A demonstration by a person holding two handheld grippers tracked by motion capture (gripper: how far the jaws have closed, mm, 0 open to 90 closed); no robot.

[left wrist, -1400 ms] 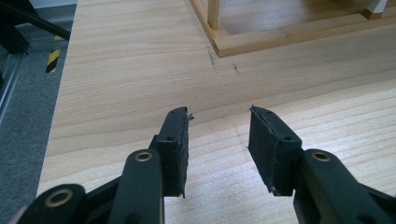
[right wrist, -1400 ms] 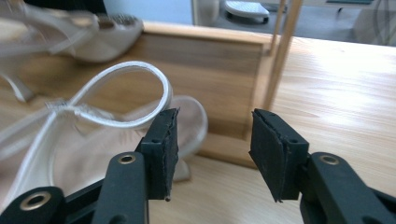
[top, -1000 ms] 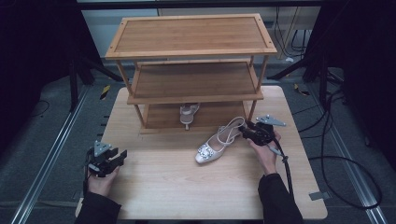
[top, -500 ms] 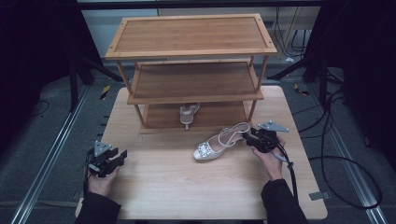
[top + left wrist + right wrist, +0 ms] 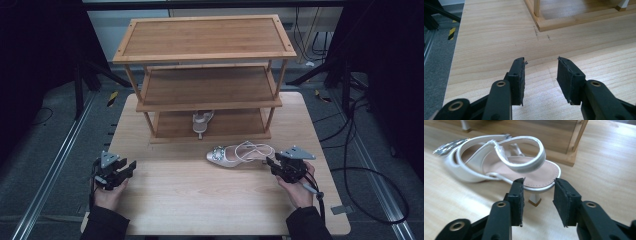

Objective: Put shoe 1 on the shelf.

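A silver strappy sandal [image 5: 240, 154] with a jewelled toe lies on the wooden table [image 5: 200, 200], toe to the left, just in front of the rack. Its heel end points at my right gripper [image 5: 270, 163], which a hand holds at the right. In the right gripper view the sandal [image 5: 541, 170] lies just ahead of my right gripper [image 5: 539, 181], whose jaws have just been closing. They stand apart and the pads touch nothing, with the small heel tip [image 5: 534, 200] in line with the gap. My left gripper [image 5: 131, 167] rests at the table's left, open, nothing between its pads [image 5: 541, 60].
A three-tier wooden rack [image 5: 205, 35] stands at the back of the table; a second pale sandal [image 5: 202, 121] sits on its bottom shelf. The rack's base rail [image 5: 574, 21] and corner post [image 5: 571, 142] are close by. Cables trail on the floor at the right.
The sandal has swung from a slant to lie left-right and shifted right. My right gripper has drawn back to the right, off the sandal. The left gripper has not moved.
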